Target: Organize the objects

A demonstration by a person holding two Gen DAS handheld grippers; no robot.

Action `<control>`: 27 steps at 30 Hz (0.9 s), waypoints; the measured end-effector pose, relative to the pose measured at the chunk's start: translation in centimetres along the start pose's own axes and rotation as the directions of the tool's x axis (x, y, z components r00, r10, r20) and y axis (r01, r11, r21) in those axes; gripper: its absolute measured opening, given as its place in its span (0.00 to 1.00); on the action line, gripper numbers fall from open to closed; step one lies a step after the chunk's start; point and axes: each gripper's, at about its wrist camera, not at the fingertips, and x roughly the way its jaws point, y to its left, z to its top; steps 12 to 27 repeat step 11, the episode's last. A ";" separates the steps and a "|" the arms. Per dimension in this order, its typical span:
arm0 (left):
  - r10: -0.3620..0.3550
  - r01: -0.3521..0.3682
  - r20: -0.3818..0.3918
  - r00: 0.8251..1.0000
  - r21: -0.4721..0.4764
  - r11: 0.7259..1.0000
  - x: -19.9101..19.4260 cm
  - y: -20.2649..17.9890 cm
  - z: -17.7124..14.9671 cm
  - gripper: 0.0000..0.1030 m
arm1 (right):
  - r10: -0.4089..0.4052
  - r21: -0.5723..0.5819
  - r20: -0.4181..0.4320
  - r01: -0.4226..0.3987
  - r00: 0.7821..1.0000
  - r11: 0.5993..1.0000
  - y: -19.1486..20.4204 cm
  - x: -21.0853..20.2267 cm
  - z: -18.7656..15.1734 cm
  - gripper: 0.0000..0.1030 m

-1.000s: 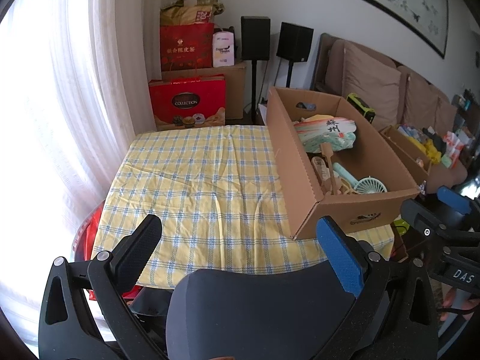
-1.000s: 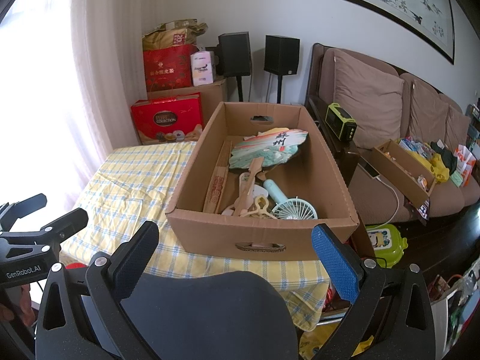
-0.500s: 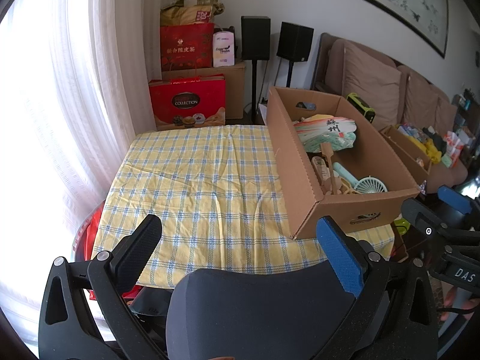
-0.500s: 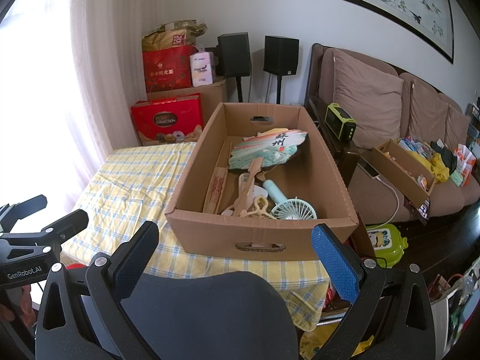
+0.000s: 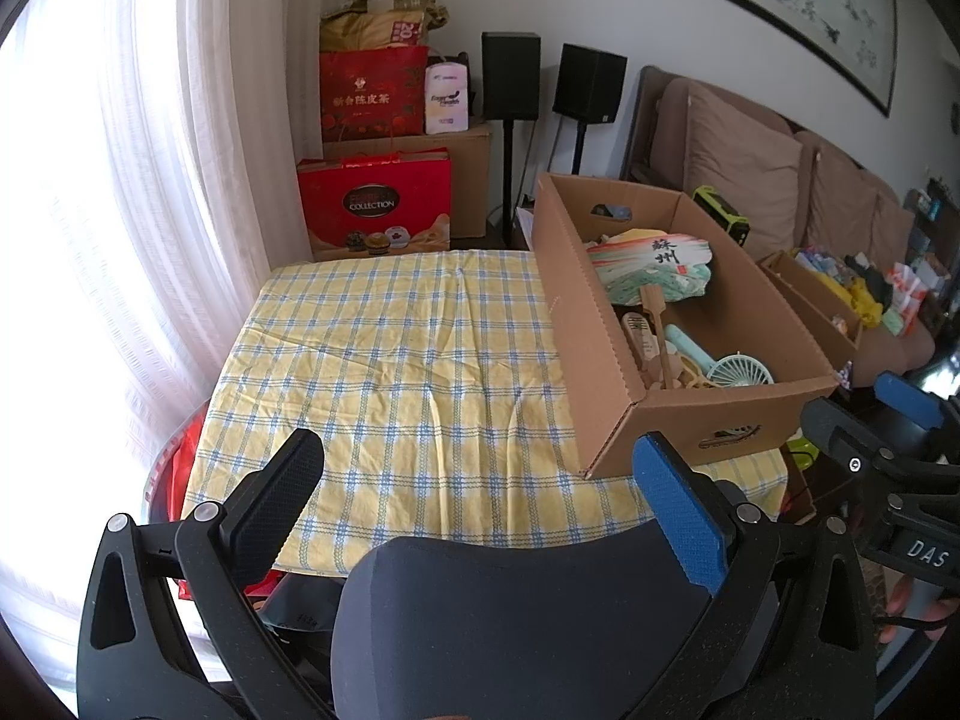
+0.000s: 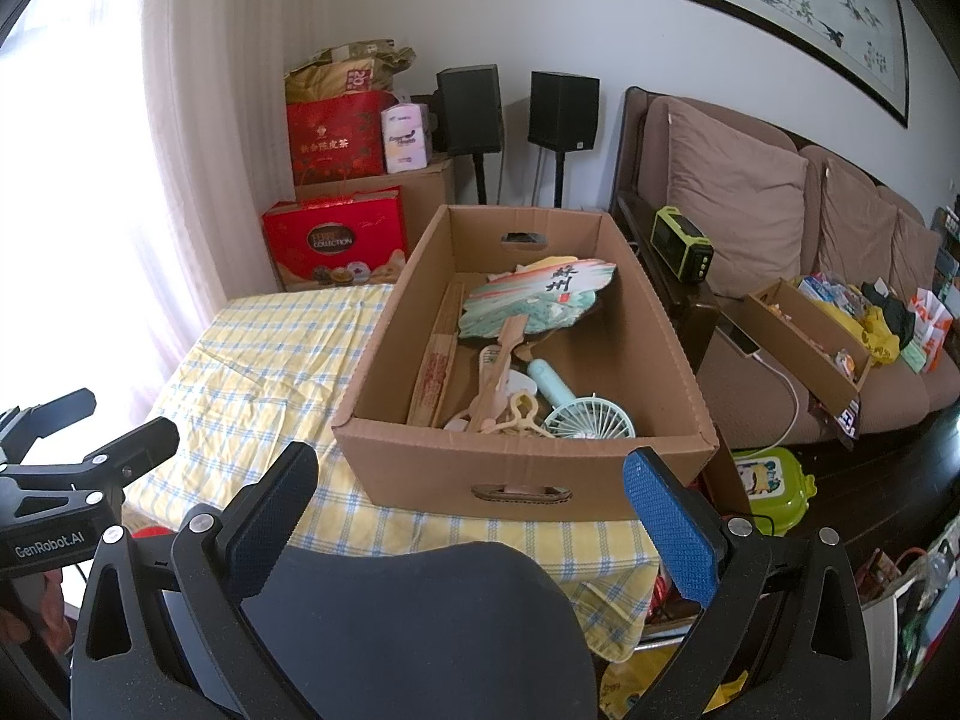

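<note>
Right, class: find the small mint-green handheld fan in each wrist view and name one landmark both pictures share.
Left wrist view: the mint-green fan lies right of centre, in the near end of the cardboard box.
Right wrist view: the mint-green fan lies just below centre, against the box's near wall.
Shared landmark: the painted paddle fan with black characters, lying farther back in the same box.

The box (image 6: pixel 528 468) is matt brown corrugated cardboard, and the checked cloth (image 5: pixel 390 372) over the worktop is creased woven fabric. The fingers (image 6: pixel 672 522) carry rough, dimpled rubbery pads on matt black plastic.
</note>
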 end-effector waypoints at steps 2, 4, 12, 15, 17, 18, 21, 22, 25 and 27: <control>0.001 -0.001 0.002 1.000 -0.001 1.000 0.0 0.0 0.0 1.00 | 0.000 0.000 0.000 0.000 1.000 1.000 0.0 0.0 0.0 1.00; 0.002 -0.002 0.005 1.000 -0.002 1.000 -0.1 0.0 0.0 1.00 | 0.000 0.000 0.001 0.000 1.000 1.000 0.0 0.0 0.0 1.00; 0.033 -0.033 0.015 0.999 -0.007 0.999 -0.1 0.1 -0.1 1.00 | 0.000 0.001 -0.002 0.000 1.000 1.000 0.1 0.0 0.0 1.00; 0.033 -0.033 0.015 0.999 -0.007 0.999 -0.1 0.1 -0.1 1.00 | 0.000 0.001 -0.002 0.000 1.000 1.000 0.1 0.0 0.0 1.00; 0.033 -0.033 0.015 0.999 -0.007 0.999 -0.1 0.1 -0.1 1.00 | 0.000 0.001 -0.002 0.000 1.000 1.000 0.1 0.0 0.0 1.00; 0.033 -0.033 0.015 0.999 -0.007 0.999 -0.1 0.1 -0.1 1.00 | 0.000 0.001 -0.002 0.000 1.000 1.000 0.1 0.0 0.0 1.00; 0.033 -0.033 0.015 0.999 -0.007 0.999 -0.1 0.1 -0.1 1.00 | 0.000 0.001 -0.002 0.000 1.000 1.000 0.1 0.0 0.0 1.00; 0.033 -0.033 0.015 0.999 -0.007 0.999 -0.1 0.1 -0.1 1.00 | 0.000 0.001 -0.002 0.000 1.000 1.000 0.1 0.0 0.0 1.00; 0.033 -0.033 0.015 0.999 -0.007 0.999 -0.1 0.1 -0.1 1.00 | 0.000 0.001 -0.002 0.000 1.000 1.000 0.1 0.0 0.0 1.00; 0.033 -0.033 0.015 0.999 -0.007 0.999 -0.1 0.1 -0.1 1.00 | 0.000 0.001 -0.002 0.000 1.000 1.000 0.1 0.0 0.0 1.00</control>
